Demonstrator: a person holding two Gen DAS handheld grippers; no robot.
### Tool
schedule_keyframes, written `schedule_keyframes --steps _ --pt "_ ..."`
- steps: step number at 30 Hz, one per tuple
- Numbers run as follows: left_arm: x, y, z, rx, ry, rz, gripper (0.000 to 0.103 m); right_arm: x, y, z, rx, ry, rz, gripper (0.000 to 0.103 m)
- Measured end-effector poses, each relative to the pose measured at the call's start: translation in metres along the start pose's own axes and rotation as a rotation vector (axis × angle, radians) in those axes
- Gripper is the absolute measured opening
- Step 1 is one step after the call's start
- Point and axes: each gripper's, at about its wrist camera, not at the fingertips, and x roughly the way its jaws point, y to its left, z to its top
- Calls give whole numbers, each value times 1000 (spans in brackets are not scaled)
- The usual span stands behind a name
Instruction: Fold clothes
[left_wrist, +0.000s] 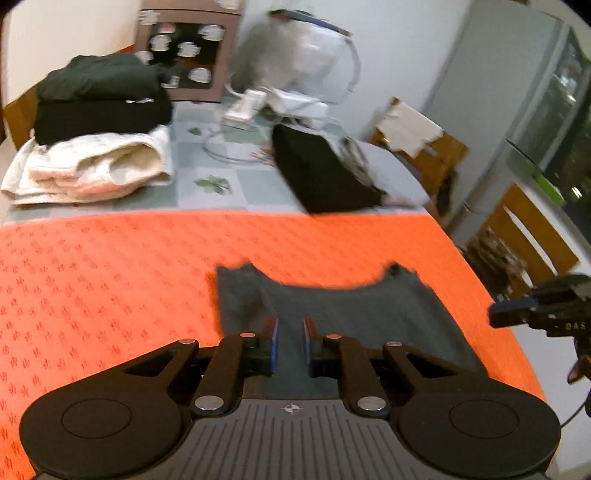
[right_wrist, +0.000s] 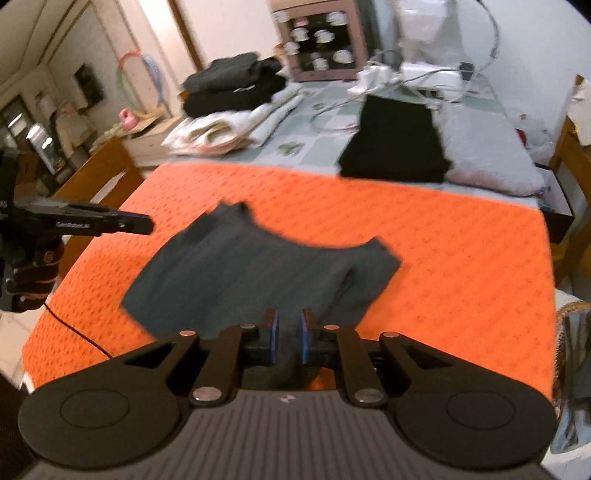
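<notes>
- A dark grey garment (left_wrist: 332, 306) is lying flat on the orange bedspread (left_wrist: 110, 266), near its front edge, with its scooped edge facing the far side.
- The left gripper (left_wrist: 290, 341) is hovering over the near part of the garment, its blue pads (left_wrist: 274, 343) sitting a narrow gap apart with grey cloth showing between them; whether it is actually pinching the fabric is hard to tell from this angle.
- The right gripper (right_wrist: 288, 341) is sitting at the near hem of the garment (right_wrist: 258, 273), fingers also narrowly parted, cloth visible in the gap.
- Beyond the bedspread (right_wrist: 443, 240), a folded black garment (right_wrist: 395, 140) is resting beside a grey pillow (right_wrist: 487, 147).
- Off to the left, dark folded clothes (left_wrist: 99, 99) are stacked on a white towel (left_wrist: 96, 166).
</notes>
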Motion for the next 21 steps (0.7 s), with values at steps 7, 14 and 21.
schedule_keyframes --steps 7,14,21 --pt "20 -24 -44 73 83 30 16 29 26 -31 -38 21 -28 16" --pt "25 -10 -58 58 87 92 19 48 23 -46 -53 55 -52 17" --pt "8 -10 -35 40 3 74 24 29 31 -16 -123 -15 -59 21"
